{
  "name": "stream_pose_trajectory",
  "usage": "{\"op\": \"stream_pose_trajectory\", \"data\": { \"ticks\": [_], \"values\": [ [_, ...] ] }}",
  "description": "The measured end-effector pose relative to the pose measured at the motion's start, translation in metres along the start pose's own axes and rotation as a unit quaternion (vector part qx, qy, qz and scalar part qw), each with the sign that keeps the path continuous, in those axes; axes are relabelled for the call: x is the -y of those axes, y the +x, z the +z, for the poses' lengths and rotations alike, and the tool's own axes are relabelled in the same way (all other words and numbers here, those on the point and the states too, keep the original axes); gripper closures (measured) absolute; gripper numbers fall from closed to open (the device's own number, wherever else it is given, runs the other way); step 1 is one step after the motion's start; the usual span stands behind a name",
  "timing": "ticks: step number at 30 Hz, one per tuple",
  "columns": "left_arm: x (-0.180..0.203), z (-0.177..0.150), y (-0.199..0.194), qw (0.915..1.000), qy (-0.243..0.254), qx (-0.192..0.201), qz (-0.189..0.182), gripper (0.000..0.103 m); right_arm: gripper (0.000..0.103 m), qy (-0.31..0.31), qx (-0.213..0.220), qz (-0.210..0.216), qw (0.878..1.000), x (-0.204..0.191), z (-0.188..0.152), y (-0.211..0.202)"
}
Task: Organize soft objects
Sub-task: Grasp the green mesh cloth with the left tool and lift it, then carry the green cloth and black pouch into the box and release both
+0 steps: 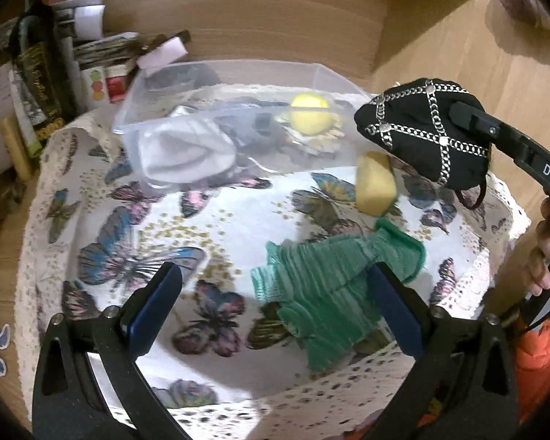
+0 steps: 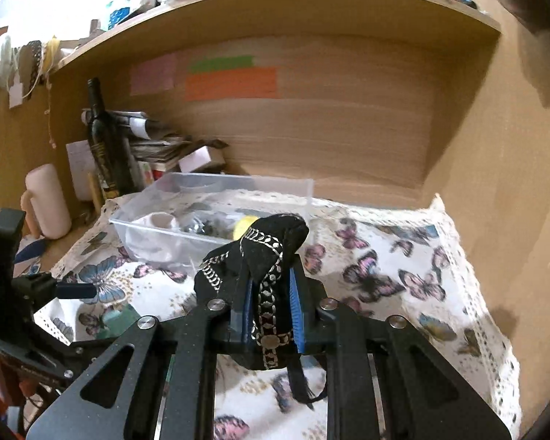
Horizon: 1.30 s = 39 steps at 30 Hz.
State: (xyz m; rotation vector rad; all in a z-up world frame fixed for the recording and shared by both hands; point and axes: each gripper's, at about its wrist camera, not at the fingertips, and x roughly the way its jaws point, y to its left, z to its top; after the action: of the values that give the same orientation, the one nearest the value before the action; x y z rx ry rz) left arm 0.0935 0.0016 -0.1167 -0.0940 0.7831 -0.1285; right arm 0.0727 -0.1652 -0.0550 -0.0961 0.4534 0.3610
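My right gripper (image 2: 271, 289) is shut on a black fabric mask with silver chains (image 2: 264, 256) and holds it in the air to the right of the clear plastic bin (image 2: 216, 187); the mask also shows in the left wrist view (image 1: 425, 128). The bin (image 1: 311, 73) holds a white cloth (image 1: 187, 150), dark items and a yellow ball (image 1: 310, 113). My left gripper (image 1: 275, 293) is open above the butterfly cloth (image 1: 165, 227), its right finger over a green ribbed cloth (image 1: 333, 286). A yellow sponge (image 1: 376, 183) lies beyond it.
A dark bottle (image 2: 102, 139), papers and boxes (image 2: 154, 143) stand at the back left of the wooden alcove. A pale pink cylinder (image 2: 49, 201) stands on the left. The alcove's side wall (image 2: 495, 183) rises on the right.
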Motion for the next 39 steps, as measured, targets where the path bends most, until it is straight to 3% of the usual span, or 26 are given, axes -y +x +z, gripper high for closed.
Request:
{"op": "stream_pose_trajectory", "data": {
  "ticks": [5,7,9,13,17,29,39],
  "values": [
    [0.012,-0.003,0.008,0.9993,0.012,-0.012,-0.034,0.001,0.088,0.016,-0.006,-0.013,1.0,0.013,-0.01,-0.006],
    [0.015,-0.001,0.012,0.9994,0.013,-0.004,-0.033,0.018,0.088,0.026,-0.007,-0.013,1.0,0.018,-0.013,-0.007],
    [0.018,0.0,0.014,0.9992,0.016,0.001,-0.036,0.054,0.088,0.032,-0.011,-0.011,0.999,0.021,-0.015,-0.007],
    [0.02,0.005,0.022,0.9985,0.025,-0.007,-0.048,0.069,0.088,0.03,-0.013,-0.01,0.999,0.02,-0.017,-0.006],
    [0.017,0.009,0.018,0.9986,0.03,0.007,-0.044,0.096,0.088,0.027,-0.005,-0.004,1.0,0.016,-0.014,-0.009],
    [-0.011,0.043,-0.031,0.9953,0.008,0.095,0.015,0.096,0.088,0.02,0.055,0.017,0.998,0.006,0.024,-0.017],
    [-0.043,0.09,-0.047,0.9871,-0.022,0.146,0.062,0.096,0.088,0.009,0.069,0.026,0.997,-0.01,0.062,0.02]
  ]
}}
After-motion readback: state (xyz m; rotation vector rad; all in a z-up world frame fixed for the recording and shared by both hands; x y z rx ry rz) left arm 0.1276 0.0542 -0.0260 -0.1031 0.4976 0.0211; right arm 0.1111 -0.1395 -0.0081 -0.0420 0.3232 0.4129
